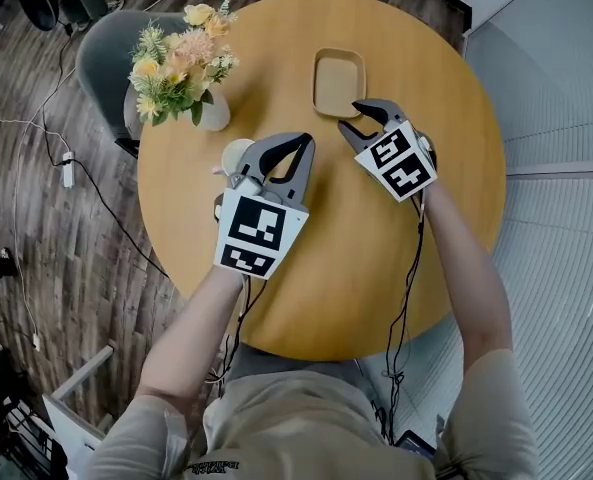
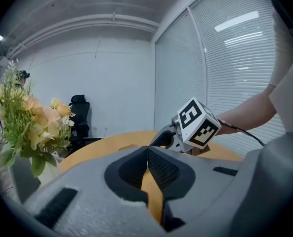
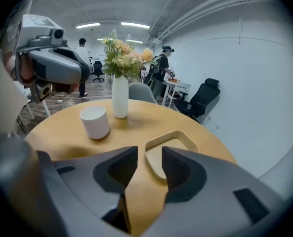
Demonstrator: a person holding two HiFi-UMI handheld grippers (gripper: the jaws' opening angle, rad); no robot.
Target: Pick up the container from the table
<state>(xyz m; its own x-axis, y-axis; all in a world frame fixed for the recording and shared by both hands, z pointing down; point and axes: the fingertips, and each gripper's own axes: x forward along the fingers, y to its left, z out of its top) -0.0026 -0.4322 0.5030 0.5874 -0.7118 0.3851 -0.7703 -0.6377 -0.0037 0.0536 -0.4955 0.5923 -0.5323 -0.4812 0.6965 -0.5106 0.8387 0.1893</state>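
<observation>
While the right gripper (image 3: 149, 153) is being held low over the table (image 1: 376, 258) with its jaws standing apart, only the near rim of the container (image 3: 178, 141) is being framed between them, and nothing is being gripped. In the head view this gripper (image 1: 361, 118) is being pointed at the near right corner of the container (image 1: 338, 83), a shallow tan tray lying flat on the far part of the table, just beyond the jaw tips. Whether the tips are touching the rim cannot be told.

The approach is therefore being judged as the step in hand, with the grasp itself not yet made.

For the next move, a short advance toward the far side is being called for, so that one jaw is being passed inside the tray wall and the other outside it, before the jaws are brought together on the rim and the tray is lifted level.

To the left, the left gripper (image 2: 147, 151) is being held with its jaws closed tip to tip on nothing, just beside a white cup (image 1: 236, 154). Farther left, near the table's far left edge, a vase of flowers (image 1: 181, 68) is standing well apart from the tray.
</observation>
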